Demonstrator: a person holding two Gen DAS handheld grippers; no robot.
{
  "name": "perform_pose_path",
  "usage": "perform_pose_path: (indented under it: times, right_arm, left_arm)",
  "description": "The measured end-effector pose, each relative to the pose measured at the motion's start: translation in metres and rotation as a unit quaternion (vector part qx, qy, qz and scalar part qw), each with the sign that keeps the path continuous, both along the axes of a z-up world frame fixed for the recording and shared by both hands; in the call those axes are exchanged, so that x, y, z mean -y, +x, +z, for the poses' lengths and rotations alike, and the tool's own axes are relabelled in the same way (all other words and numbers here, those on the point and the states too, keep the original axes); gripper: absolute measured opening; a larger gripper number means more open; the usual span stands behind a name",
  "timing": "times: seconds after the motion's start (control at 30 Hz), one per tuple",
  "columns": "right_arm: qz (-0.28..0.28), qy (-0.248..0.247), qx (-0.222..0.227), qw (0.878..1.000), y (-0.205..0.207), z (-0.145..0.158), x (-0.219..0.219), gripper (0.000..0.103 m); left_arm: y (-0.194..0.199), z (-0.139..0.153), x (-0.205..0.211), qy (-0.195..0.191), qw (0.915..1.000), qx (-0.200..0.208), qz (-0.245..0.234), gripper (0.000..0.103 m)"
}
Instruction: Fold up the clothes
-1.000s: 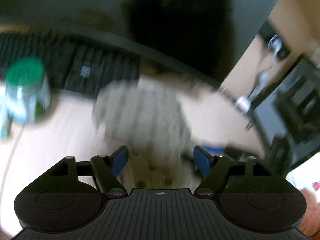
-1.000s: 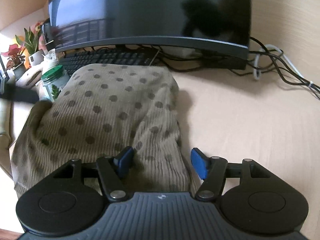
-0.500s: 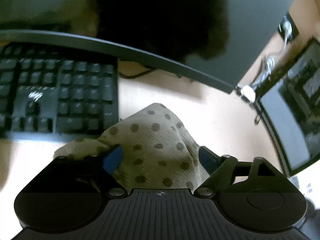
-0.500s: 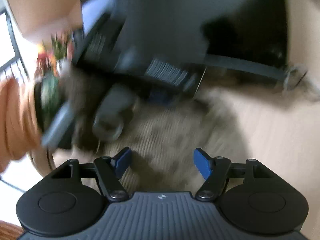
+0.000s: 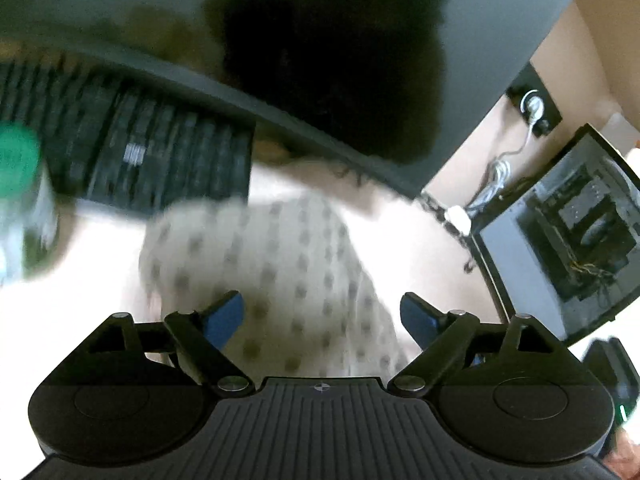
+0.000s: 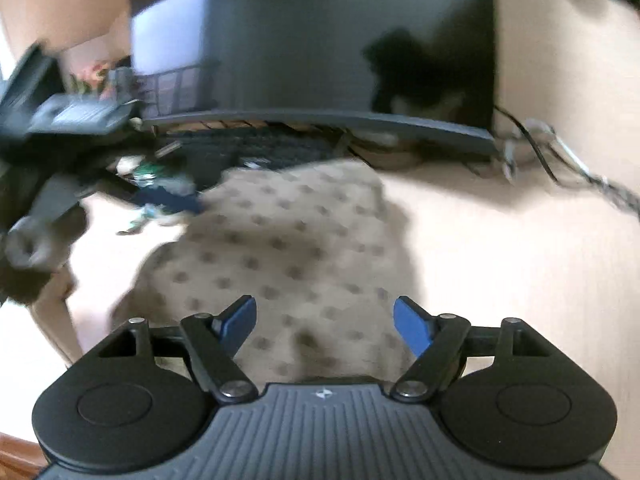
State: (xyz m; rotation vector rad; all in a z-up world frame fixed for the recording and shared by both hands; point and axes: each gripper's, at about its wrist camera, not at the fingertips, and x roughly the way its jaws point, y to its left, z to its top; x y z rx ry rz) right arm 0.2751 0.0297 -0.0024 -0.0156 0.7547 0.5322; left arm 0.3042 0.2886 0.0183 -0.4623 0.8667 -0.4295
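left claw (image 5: 322,314): blue pads standing wide apart at the bottom of the frame, gripping nothing, the spotted cloth showing between them.
right claw (image 6: 325,320): jaws opening, pads clear of the fabric lying under the gap.
spotted cloth (image 6: 296,248): beige, dotted, lying bunched on the counter (image 6: 520,280) in the middle of both views, blurred.
keyboard (image 5: 160,156): sitting past the cloth, upper left.
monitor (image 6: 312,52): filling the top, dark.
green-lidded jar (image 5: 20,200): showing at the left edge, blurred.
cables (image 6: 560,160): trailing at the right.
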Motion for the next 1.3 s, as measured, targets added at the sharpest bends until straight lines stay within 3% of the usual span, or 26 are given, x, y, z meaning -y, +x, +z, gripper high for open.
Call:
perform_pose_path:
  times: [0.07,0.13,0.27,0.37,0.57,0.73,0.87,0.97,1.03,1.13,1.23,1.3]
  right_arm:
    - [-0.006,-0.008,-0.026,1.0,0.011,-0.014,0.006,0.076]
    - [-0.005,-0.014,-0.021,1.0,0.007,-0.025,0.007,0.08]
    - [-0.008,-0.02,-0.027,0.999,0.011,-0.023,0.001,0.08]
    - [-0.018,-0.009,-0.012,1.0,0.015,-0.002,0.004,0.08]
    - [-0.034,0.088,-0.026,0.995,0.061,0.04,0.004,0.083]
    - [0.013,0.174,-0.103,0.979,0.118,0.028,-0.036,0.083]
    - [-0.016,0.12,-0.14,0.983,0.138,-0.006,-0.051,0.083]
    - [-0.027,0.124,-0.13,0.983,0.127,-0.004,-0.045,0.083]
    - [-0.035,0.106,-0.1,0.989,0.109,0.008,-0.038,0.083]
    - [-0.068,0.035,-0.036,0.996,0.074,0.022,-0.032,0.085]
    - [-0.113,-0.04,0.006,0.993,0.042,0.023,-0.029,0.1]
    - [-0.143,-0.077,0.017,0.987,0.025,0.02,-0.024,0.103]
  left_arm:
    - [0.001,-0.014,0.001,0.002,0.9999,-0.009,0.01,0.089]
    - [0.006,-0.017,0.002,-0.009,0.9999,-0.008,0.009,0.093]
    - [0.01,-0.022,0.012,0.01,0.9999,-0.004,0.001,0.094]
    - [0.006,-0.021,0.013,0.019,0.9998,0.004,-0.006,0.095]
    - [-0.003,-0.019,0.006,0.009,0.9998,0.006,-0.018,0.095]
    - [0.001,-0.021,0.012,0.032,0.9986,0.009,-0.04,0.095]
    - [0.004,-0.022,0.018,0.055,0.9964,0.015,-0.063,0.095]
    - [0.006,-0.023,0.018,0.055,0.9959,0.014,-0.071,0.096]
    - [0.007,-0.023,0.016,0.049,0.996,0.01,-0.073,0.096]
    - [0.009,-0.023,0.013,0.042,0.996,0.005,-0.078,0.096]
    - [0.011,-0.024,0.011,0.036,0.9956,0.004,-0.087,0.097]
    - [0.012,-0.024,0.009,0.031,0.9953,0.006,-0.091,0.098]
